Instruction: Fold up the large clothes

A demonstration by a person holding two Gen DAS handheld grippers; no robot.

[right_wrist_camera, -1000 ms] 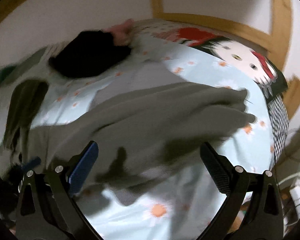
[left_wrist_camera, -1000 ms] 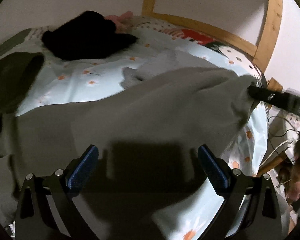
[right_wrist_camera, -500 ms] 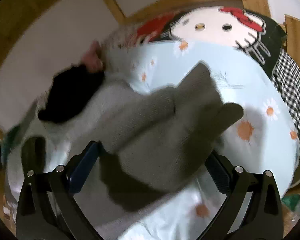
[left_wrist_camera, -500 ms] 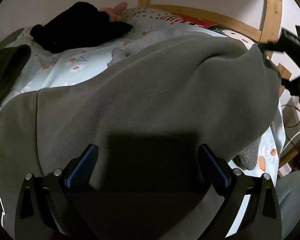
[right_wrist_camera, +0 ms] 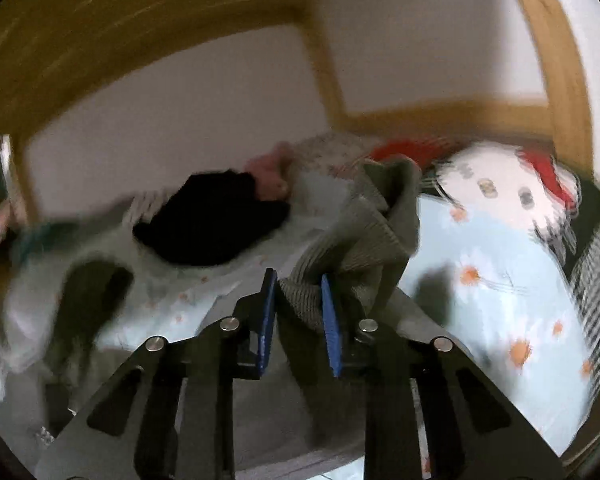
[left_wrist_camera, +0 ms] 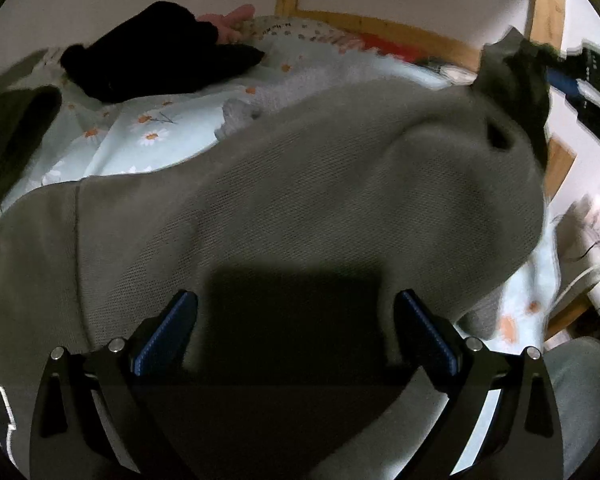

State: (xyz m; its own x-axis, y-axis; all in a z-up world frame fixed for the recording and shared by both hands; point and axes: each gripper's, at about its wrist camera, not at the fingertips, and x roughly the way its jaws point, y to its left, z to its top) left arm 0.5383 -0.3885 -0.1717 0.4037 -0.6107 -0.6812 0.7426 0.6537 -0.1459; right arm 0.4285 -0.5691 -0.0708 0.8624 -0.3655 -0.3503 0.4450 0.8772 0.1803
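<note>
A large grey knit sweatshirt lies spread on the bed and fills most of the left wrist view. My left gripper hovers just over its near part, jaws wide open, blue pads clear of the cloth. One end of the sweatshirt is pulled up at the far right. In the right wrist view that bunched ribbed end sits between the blue pads of my right gripper. Its jaws are closing and the pads pinch the cloth.
A black garment lies at the back of the daisy-print sheet. At the left is a dark green garment. A cat-face pillow rests by the wooden bed frame. Cables hang beyond the right edge of the bed.
The right gripper went from wide open to closed on the sweatshirt's end and swung up with it. The sweatshirt's right side rose. The left gripper sank a little toward the cloth.
</note>
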